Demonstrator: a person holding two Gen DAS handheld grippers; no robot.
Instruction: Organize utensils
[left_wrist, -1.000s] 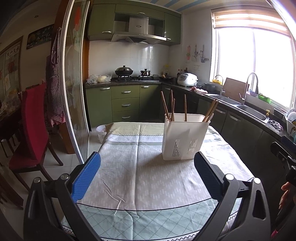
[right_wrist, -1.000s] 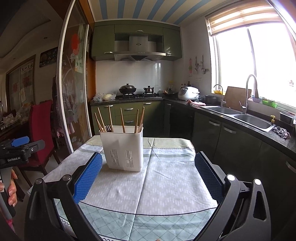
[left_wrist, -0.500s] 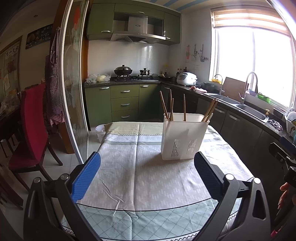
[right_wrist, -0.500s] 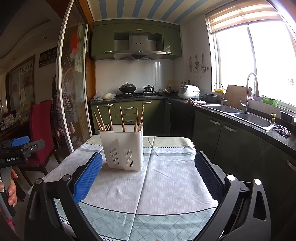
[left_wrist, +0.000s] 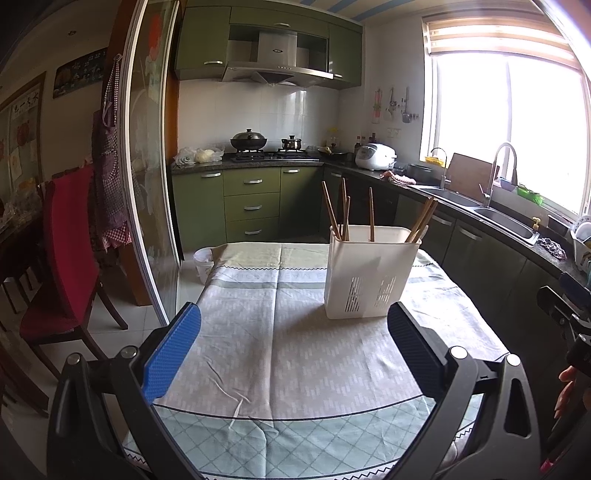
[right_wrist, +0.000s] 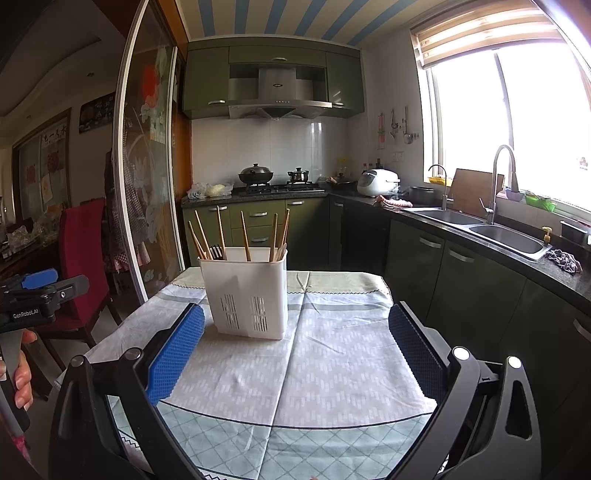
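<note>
A white slotted utensil holder (left_wrist: 369, 275) stands upright on the tablecloth-covered table (left_wrist: 280, 343), with several wooden chopsticks (left_wrist: 370, 214) standing in it. It also shows in the right wrist view (right_wrist: 248, 293), with chopsticks (right_wrist: 245, 235) and a dark utensil inside. My left gripper (left_wrist: 293, 341) is open and empty, held above the near part of the table, short of the holder. My right gripper (right_wrist: 295, 347) is open and empty, also short of the holder. Each gripper shows at the edge of the other's view, the right one (left_wrist: 569, 299) and the left one (right_wrist: 37, 291).
A red chair (left_wrist: 70, 258) stands left of the table beside a sliding glass door (left_wrist: 147, 184). Green cabinets, a stove (left_wrist: 273, 155) and a sink counter (left_wrist: 502, 221) run along the back and right. A small white bin (left_wrist: 204, 262) sits on the floor beyond the table.
Both views have drifted very slightly; the holder sits a touch lower in the right wrist view. Both grippers stay open and empty.
</note>
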